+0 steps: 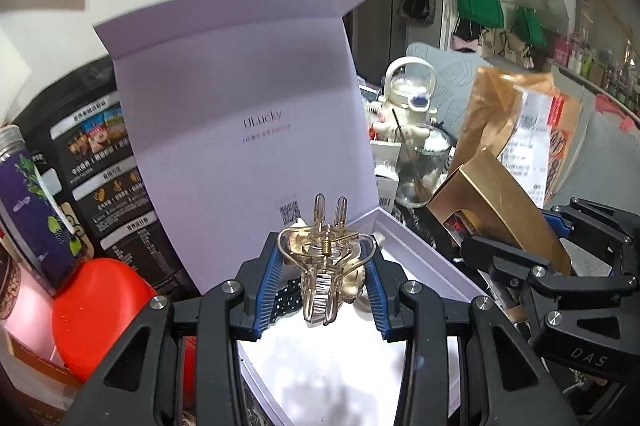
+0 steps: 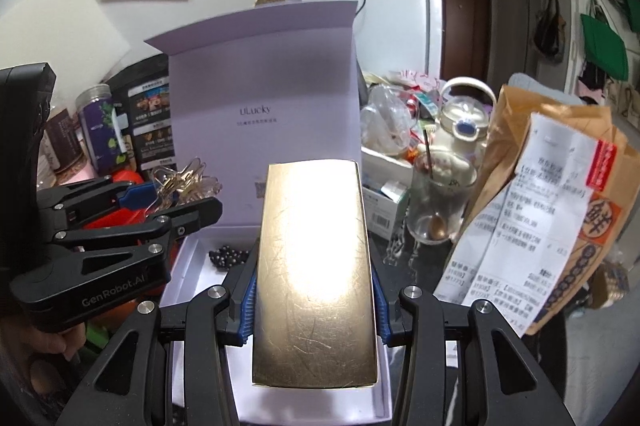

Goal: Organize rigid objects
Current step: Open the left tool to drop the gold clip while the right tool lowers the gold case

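A translucent gold hair claw clip (image 1: 320,290) hangs between the blue pads of my left gripper (image 1: 326,262), which is shut on it. Below it lies an open lilac box (image 1: 424,258) with its lid (image 1: 240,114) standing upright behind. My right gripper (image 2: 314,290) is shut on a flat gold box (image 2: 312,246), held over the lilac box's tray (image 2: 192,266). Black beads (image 2: 228,256) lie inside the tray. In the right wrist view my left gripper (image 2: 172,200) with the clip (image 2: 184,182) is at the left. In the left wrist view my right gripper (image 1: 532,230) and the gold box (image 1: 492,202) are at the right.
A glass with a spoon (image 2: 430,210) and a brown paper bag with a receipt (image 2: 560,206) stand close on the right. A red object (image 1: 96,310), a black pouch (image 1: 108,178) and a purple-labelled jar (image 1: 28,194) crowd the left. A cream bottle (image 1: 408,98) stands behind.
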Motion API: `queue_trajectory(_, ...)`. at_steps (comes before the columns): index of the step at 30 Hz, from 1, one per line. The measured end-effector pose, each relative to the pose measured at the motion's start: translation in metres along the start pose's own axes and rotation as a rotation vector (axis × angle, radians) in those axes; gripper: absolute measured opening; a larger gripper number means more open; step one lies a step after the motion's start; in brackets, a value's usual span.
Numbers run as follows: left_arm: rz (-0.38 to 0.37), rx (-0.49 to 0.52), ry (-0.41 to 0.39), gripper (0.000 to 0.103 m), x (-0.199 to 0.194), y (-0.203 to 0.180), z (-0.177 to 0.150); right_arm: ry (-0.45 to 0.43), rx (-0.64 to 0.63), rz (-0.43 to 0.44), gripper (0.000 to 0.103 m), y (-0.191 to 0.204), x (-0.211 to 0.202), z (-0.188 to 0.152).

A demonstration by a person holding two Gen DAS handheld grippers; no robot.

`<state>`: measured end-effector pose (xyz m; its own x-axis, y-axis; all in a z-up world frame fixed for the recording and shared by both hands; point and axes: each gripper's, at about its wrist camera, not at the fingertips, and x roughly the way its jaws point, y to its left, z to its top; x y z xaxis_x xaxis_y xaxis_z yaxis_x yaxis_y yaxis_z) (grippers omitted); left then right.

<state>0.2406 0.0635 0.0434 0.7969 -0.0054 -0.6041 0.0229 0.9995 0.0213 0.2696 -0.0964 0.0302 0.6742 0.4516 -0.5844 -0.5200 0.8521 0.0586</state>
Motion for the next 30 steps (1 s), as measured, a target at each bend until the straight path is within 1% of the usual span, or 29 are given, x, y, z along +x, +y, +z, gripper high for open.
queue_trajectory(6,-0.012,0.006,0.055,0.039,0.024,-0.001,-0.003,0.056,0.005,-0.002,0.044,-0.005,0.019,-0.009)
queue_trajectory(23,0.007,0.023,0.189,0.039,0.083,-0.010,-0.012,0.182,0.023,-0.010,0.044,-0.014,0.064,-0.028)
queue_trajectory(30,-0.017,0.020,0.260,0.039,0.107,-0.015,-0.018,0.237,0.024,-0.001,0.044,-0.016,0.077,-0.036)
